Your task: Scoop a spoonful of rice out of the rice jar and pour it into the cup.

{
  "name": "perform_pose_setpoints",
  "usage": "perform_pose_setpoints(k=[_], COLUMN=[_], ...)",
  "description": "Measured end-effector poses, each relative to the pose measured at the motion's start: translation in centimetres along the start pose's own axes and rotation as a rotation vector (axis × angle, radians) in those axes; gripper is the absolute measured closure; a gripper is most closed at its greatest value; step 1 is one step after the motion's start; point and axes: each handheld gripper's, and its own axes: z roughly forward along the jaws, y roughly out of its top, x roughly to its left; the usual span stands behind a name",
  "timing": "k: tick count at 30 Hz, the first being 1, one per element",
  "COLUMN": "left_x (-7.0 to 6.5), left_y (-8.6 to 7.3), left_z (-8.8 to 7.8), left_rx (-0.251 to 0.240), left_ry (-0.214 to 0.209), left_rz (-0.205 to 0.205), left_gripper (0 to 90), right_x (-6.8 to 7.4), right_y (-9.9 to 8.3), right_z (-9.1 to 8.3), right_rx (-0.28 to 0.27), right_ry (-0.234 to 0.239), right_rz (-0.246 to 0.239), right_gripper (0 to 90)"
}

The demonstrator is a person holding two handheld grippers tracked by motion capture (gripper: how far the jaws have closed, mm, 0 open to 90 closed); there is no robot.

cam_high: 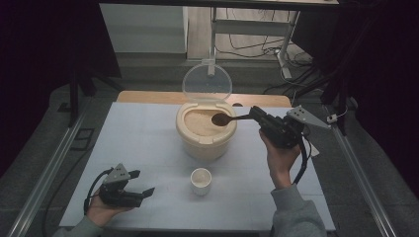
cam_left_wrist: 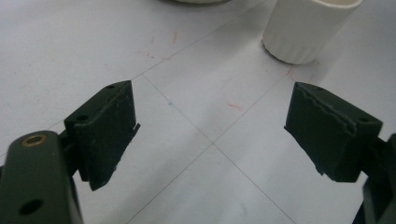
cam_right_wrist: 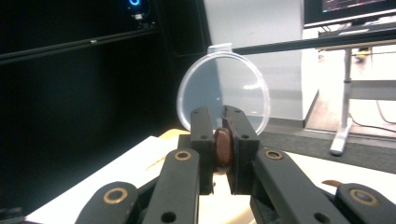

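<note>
I am working in dim light: around the white table point(cam_high: 148, 163) everything is falling away into darkness, and the table itself is glowing softly, with faint shadows. Behind the clear lid point(cam_right_wrist: 223, 91), a bright room is washing out and blurring. In the left gripper view the table is looking evenly lit, and my jaws are showing slightly soft.

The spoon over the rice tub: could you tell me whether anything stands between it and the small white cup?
Nothing visible does. The spoon, clamped in the right gripper, hangs over the tub; bare table separates tub and cup.
</note>
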Motion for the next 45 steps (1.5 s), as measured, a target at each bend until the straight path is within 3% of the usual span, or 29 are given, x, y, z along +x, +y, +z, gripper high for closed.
perform_pose_setpoints(k=[8,12,13,17,20,25,30,34,41,45], left_x=[0.0,0.1,0.1,0.1,0.0,0.0,-0.1,-0.1,-0.1,-0.2], left_y=[0.0,-0.1,-0.1,-0.1,-0.1,-0.1,-0.1,0.0,0.0,0.0], left_z=[0.0,0.1,0.0,0.0,0.1,0.1,0.1,0.1,0.1,0.2], left_rx=[0.002,0.004,0.004,0.004,0.004,0.008,0.008,0.007,0.007,0.006], left_ry=[0.003,0.003,0.003,0.004,0.003,0.002,0.001,0.002,0.002,0.002], left_rz=[-0.001,-0.003,-0.002,-0.002,-0.003,-0.002,0.0,0.002,0.003,0.004], left_gripper=[16.6,16.6,16.7,16.7,16.8,16.8,16.8,17.0,17.0,17.0], right_x=[0.3,0.5,0.7,1.3,1.5,1.2,-0.3,-1.2,-1.8,-1.9], right_y=[0.5,0.3,0.2,-0.3,-0.8,-1.9,-2.8,-3.1,-3.1,-3.2], right_z=[1.5,2.7,3.3,4.1,4.8,5.4,5.3,5.1,4.9,4.8], right_rx=[0.04,0.078,0.108,0.153,0.18,0.205,0.2,0.192,0.178,0.186], right_ry=[-0.065,-0.112,-0.132,-0.142,-0.137,-0.117,-0.099,-0.076,-0.053,-0.048], right_rz=[-0.07,-0.124,-0.158,-0.205,-0.207,-0.117,0.069,0.183,0.281,0.313], right_gripper=[82.8,82.8,82.8,82.8,82.8,82.8,82.5,82.4,82.6,82.4])
